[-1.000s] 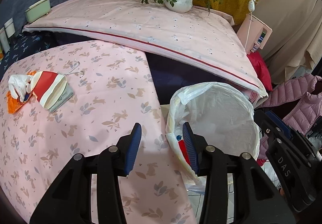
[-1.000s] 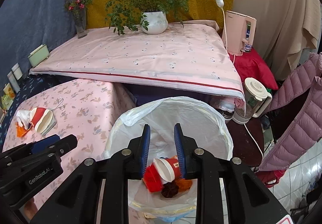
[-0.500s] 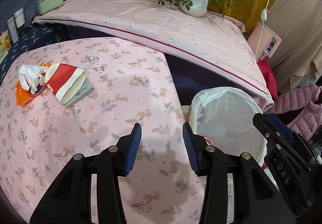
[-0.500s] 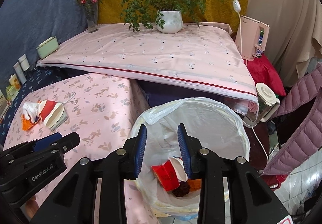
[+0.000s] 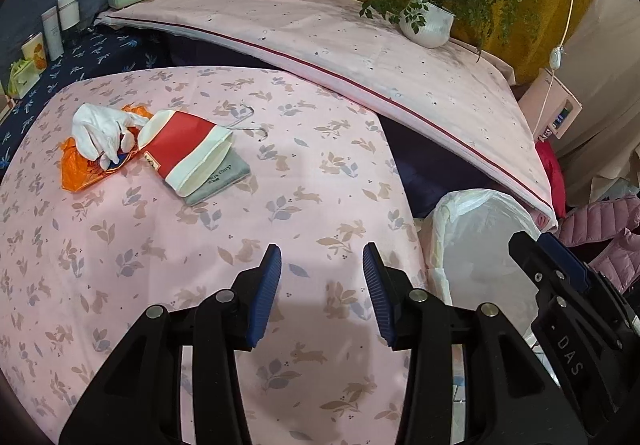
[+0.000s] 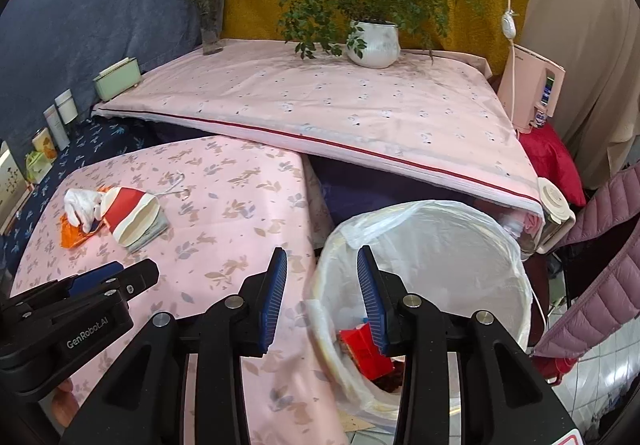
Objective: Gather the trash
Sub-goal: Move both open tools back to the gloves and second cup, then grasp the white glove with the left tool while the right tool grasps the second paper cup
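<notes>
**Trash pile waits at the far left, bin at the right, both grippers empty**

At the far left of the worktop (image 5: 320, 205), draped in a pink cloth printed with rabbits and leaves, the remaining trash lies in one overlapping heap. An orange wrapper (image 5: 78, 169) sits at the bottom, crinkled and shiny. A white glove (image 5: 100, 129) lies crumpled on top of it, fingers pointing down. Just beside it, a red-and-cream paper cup (image 5: 188, 153) is squashed flat and rests partly on a grey pouch (image 5: 220, 181) with print on it; whether the pouch counts as trash cannot be told.

The left gripper (image 5: 322, 285) hovers over bare cloth, well apart from the heap, its blue pads spread and holding nothing. The right gripper (image 6: 322, 293) is likewise spread and empty, poised at the near rim of the trash bin (image 6: 516, 245), which stands off the worktop's right edge. The bin is lined with a white bag and already holds a red carton (image 6: 362, 349) and some dark scraps.

The likely trouble is in the overlap. A pinch on the flattened cup could drag the pouch along, and the limp glove may slip free on the way over. The thin wrapper may be hard to lift off the cloth, and closing too low could catch the cloth itself. The bag's loose rim could also fold inward if it is brushed.
</notes>
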`<state>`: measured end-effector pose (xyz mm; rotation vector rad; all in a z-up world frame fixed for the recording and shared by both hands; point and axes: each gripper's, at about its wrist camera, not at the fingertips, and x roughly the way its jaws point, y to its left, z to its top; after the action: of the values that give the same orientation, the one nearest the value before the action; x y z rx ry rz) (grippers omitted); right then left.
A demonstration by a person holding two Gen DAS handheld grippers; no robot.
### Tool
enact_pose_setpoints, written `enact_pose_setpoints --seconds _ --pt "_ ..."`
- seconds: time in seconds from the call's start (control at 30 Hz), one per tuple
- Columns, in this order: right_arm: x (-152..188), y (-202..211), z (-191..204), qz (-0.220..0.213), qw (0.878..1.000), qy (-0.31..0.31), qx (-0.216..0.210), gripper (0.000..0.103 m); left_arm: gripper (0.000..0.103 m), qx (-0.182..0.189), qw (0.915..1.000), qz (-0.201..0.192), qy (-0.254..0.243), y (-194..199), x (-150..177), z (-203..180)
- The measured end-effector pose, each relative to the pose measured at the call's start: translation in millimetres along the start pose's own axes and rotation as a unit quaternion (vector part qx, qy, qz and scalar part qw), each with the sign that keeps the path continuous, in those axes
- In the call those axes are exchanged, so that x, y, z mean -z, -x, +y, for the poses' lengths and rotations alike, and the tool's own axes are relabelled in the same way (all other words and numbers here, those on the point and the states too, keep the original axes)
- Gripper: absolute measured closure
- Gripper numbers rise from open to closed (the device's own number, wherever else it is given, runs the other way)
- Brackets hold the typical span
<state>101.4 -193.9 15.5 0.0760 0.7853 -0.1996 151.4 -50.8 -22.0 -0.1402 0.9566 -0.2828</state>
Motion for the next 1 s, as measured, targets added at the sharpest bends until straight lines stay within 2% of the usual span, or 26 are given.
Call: enact_pose_setpoints --seconds 0.33,0.37,0.4,0.47,0.63,0.7,0.8,1.0 --pt "-2.7 -5.1 42.3 0.007 0.999 0.028 -0.019 0.067 0.062 -0.012 0.9992 0.005 0.038 1.5 -2.4 45.2" --pt "-2.4 -5.4 46.7 0.007 0.999 0.03 -0.02 0.067 0.06 -0.014 0.9989 0.005 0.044 1.4 -2.9 51.5" --pt "-2.8 -6.3 50.9 0.008 0.999 0.033 -0.022 0.067 0.054 -0.018 0.9986 0.005 0.049 2.0 -3.1 58.1" --pt "-2.6 -7.8 61.1 0.01 0.999 0.038 -0.028 0.063 0.049 -0.026 0.9978 0.0 0.06 3.9 -3.6 71.3" --pt "-2.1 -14.1 88.4 0.016 0.998 0.055 -0.042 0.059 0.048 -0.045 0.996 -0.005 0.077 8.5 -6.4 107.8" --pt "-1.9 -16.7 99.5 0.018 0.997 0.063 -0.047 0.059 0.042 -0.052 0.9947 -0.008 0.088 10.4 -7.7 122.3" --pt "-1.7 -23.0 118.1 0.022 0.995 0.074 -0.057 0.056 0.041 -0.064 0.9927 -0.013 0.102 13.4 -11.2 144.9" --pt "-4.6 -41.3 153.3 0.039 0.992 0.075 -0.092 0.056 0.038 -0.077 0.9884 -0.021 0.13 13.5 -24.3 182.7"
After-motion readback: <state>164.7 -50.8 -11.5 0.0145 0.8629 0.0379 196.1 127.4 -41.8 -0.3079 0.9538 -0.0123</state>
